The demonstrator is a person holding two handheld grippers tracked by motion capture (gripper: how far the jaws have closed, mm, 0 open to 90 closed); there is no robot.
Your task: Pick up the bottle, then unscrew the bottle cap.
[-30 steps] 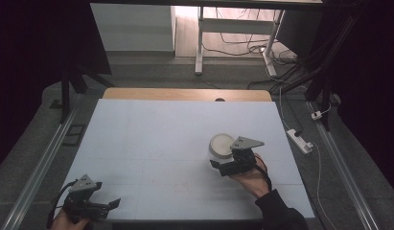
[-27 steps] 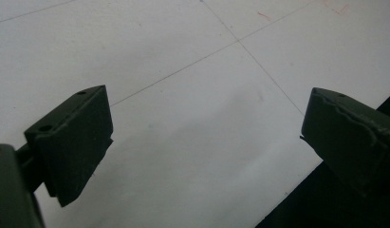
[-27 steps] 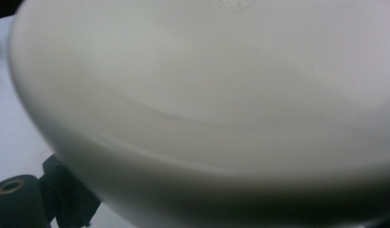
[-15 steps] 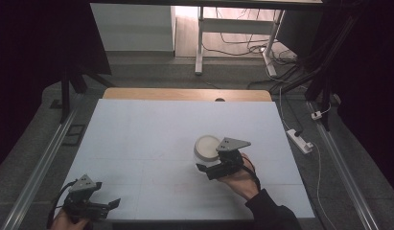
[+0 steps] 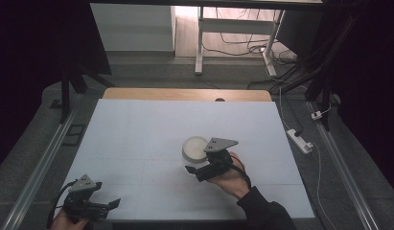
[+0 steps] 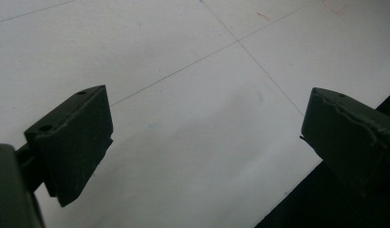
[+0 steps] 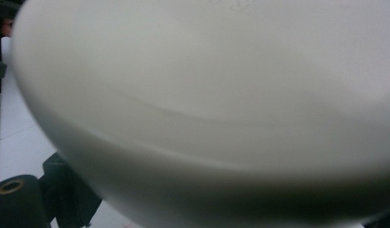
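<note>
High view: fixed above the near edge, facing forward and down over the whole counter (image 5: 137, 134).
Left gripper view: low, close over the counter's near left corner.
Right gripper view: pressed against the white bowl (image 7: 221, 104), also seen from above.

Dim surroundings; the white worktop (image 5: 137, 139) is evenly lit, daylight entering at top. The bowl (image 7: 221, 109) appears blurred at close range, softly shaded beneath.
</note>
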